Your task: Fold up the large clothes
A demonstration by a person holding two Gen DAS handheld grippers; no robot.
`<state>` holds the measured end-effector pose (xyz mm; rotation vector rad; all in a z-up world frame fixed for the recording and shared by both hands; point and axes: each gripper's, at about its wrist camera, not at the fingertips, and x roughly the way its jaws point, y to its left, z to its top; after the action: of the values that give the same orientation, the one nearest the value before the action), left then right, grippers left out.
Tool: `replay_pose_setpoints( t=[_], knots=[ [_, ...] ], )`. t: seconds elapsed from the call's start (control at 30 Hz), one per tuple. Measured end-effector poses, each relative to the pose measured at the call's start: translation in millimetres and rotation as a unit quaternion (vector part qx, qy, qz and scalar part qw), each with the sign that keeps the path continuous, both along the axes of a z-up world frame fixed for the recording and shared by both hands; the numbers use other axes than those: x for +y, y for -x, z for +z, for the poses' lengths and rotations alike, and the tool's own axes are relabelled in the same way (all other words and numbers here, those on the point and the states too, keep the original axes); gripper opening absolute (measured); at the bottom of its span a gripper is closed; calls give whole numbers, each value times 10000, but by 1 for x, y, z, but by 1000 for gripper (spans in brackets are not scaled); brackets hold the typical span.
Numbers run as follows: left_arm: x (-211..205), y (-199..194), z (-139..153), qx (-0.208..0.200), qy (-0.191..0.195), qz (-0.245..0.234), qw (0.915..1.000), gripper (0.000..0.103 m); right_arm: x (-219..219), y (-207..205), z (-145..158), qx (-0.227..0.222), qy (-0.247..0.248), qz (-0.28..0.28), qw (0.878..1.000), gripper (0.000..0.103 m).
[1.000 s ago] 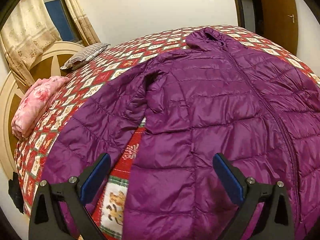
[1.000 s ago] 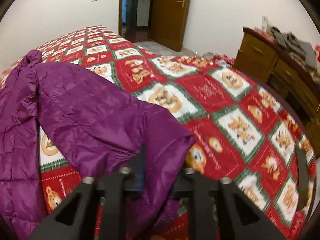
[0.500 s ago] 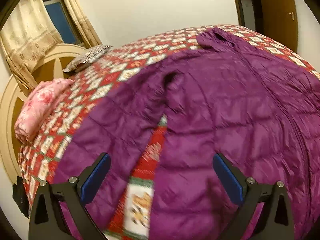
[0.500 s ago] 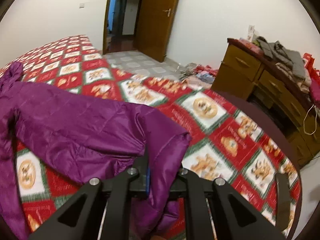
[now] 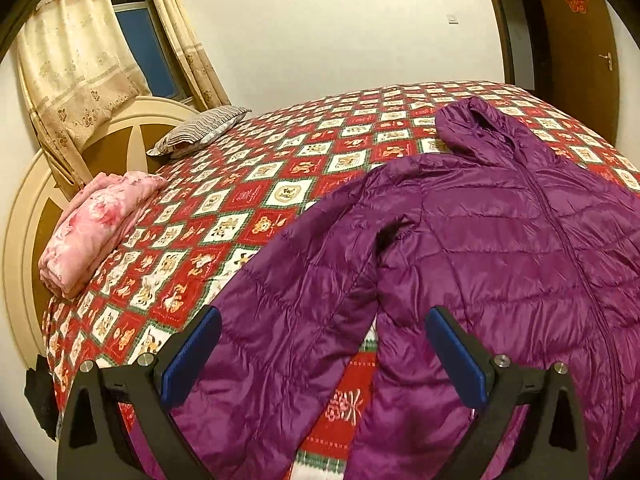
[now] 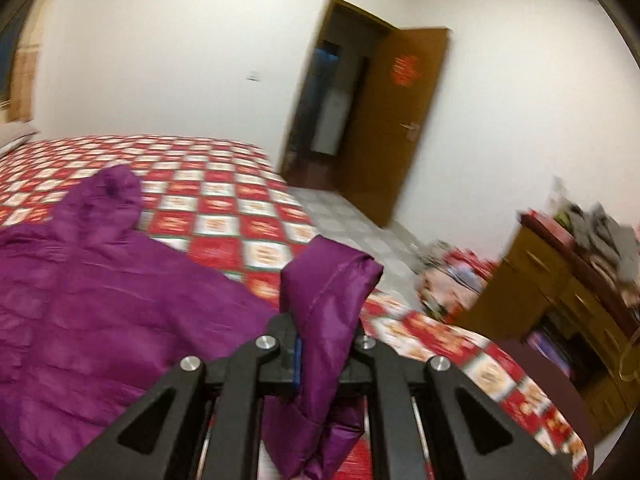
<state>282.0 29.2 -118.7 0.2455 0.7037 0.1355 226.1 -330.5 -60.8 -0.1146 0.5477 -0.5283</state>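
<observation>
White walls (image 5: 320,20), curtained window (image 5: 132,32), wooden door (image 6: 396,120)

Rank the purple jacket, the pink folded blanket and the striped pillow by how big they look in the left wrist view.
1. purple jacket, by far the largest
2. pink folded blanket
3. striped pillow, though it lies farther back, so its true size is unsure

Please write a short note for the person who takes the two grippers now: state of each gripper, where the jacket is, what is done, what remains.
Left gripper: open, empty, above the near sleeve.
Right gripper: shut on the other sleeve's cuff, raised off the bed.
Jacket: spread flat on the bed, zipped, hood at the far end.
Done: one cuff picked up.
Left: probably fold both sleeves over the body, then fold the body.
</observation>
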Motion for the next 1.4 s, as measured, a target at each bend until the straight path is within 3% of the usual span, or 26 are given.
replay_pose_setpoints(
  t=[0.17, 0.37, 0.7, 0.73, 0.77, 0.8, 0.83, 1.0, 1.13, 1.4],
  knots=[
    [4, -15, -5, 60, 31, 51, 10000, 102, 78, -42, -25, 220, 196, 790, 9964, 11],
    [19, -26, -15, 157, 65, 187, 9997, 102, 141, -76, -54, 434, 415, 1417, 9881, 11],
    [32, -35, -26, 328, 110, 475, 9983, 102, 202, -103, -97, 909, 466, 2015, 9741, 14],
    [32, -34, -24, 314, 134, 492, 9982, 102, 203, -102, -99, 979, 421, 2104, 9718, 23],
    [32, -34, -22, 290, 153, 507, 9982, 102, 203, -99, -99, 1013, 358, 2185, 9699, 38],
    [31, -33, -19, 264, 174, 515, 9982, 102, 201, -94, -96, 1024, 275, 2237, 9689, 68],
    [29, -32, -16, 243, 213, 506, 9982, 102, 198, -86, -92, 959, 168, 2293, 9685, 82],
    [4, -33, -4, 269, 486, 297, 9980, 102, 180, -43, -72, 801, -17, 2317, 9695, 82],
    [-41, -31, 2, 309, 660, -137, 9972, 102, 153, -14, -65, 716, -29, 2102, 9750, 85],
    [-152, -45, -16, 713, 764, -1051, 9890, 102, 92, 1, -87, 939, -309, 1394, 9853, 86]
  ],
)
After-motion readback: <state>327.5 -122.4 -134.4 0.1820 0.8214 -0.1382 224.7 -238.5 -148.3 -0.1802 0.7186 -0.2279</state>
